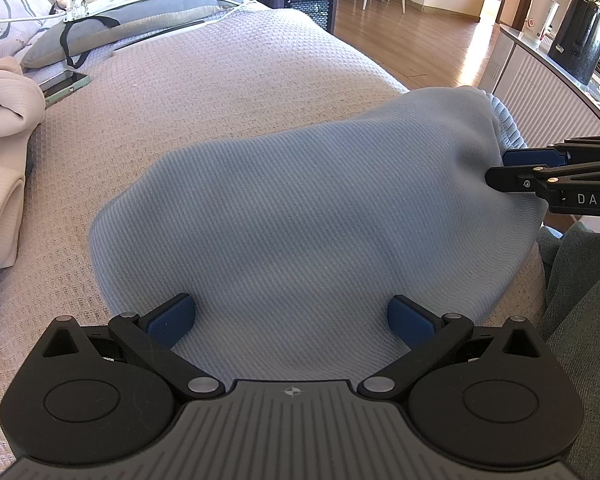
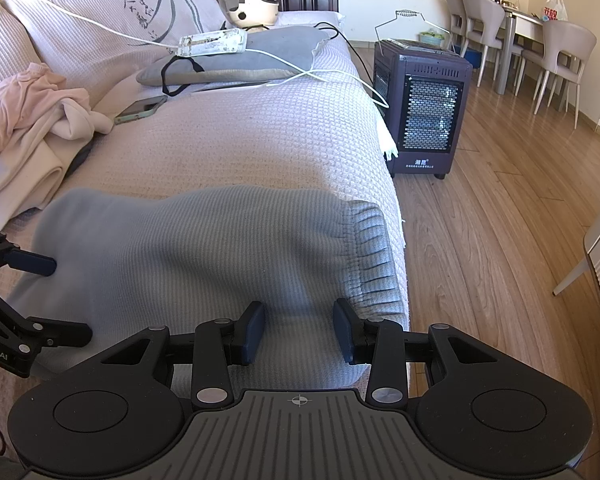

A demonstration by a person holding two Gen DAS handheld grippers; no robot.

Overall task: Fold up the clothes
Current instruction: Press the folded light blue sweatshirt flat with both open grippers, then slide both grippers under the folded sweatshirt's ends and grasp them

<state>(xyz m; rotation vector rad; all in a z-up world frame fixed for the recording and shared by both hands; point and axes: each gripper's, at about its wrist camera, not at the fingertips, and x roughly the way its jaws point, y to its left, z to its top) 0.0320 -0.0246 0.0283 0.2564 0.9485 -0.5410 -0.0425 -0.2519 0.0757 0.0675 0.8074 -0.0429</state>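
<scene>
Blue knit garment lies half folded; my left tongs are spread, my right tongs pinch its edge. Next I should lift evenly.

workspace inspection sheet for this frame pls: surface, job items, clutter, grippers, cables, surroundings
Surface: sofa seat under a pale waffle-weave cover.
Job's things: light blue knit garment spread on the seat, ribbed hem at the seat edge.
Clutter: pink clothes pile, phone, grey cushion, power strip.
Grippers: left gripper open over the garment; right gripper part open, pads astride a raised fold, grip unclear.
Cables: white cable across cushion and seat.
Surroundings: heater, wood floor, dining chairs.
</scene>
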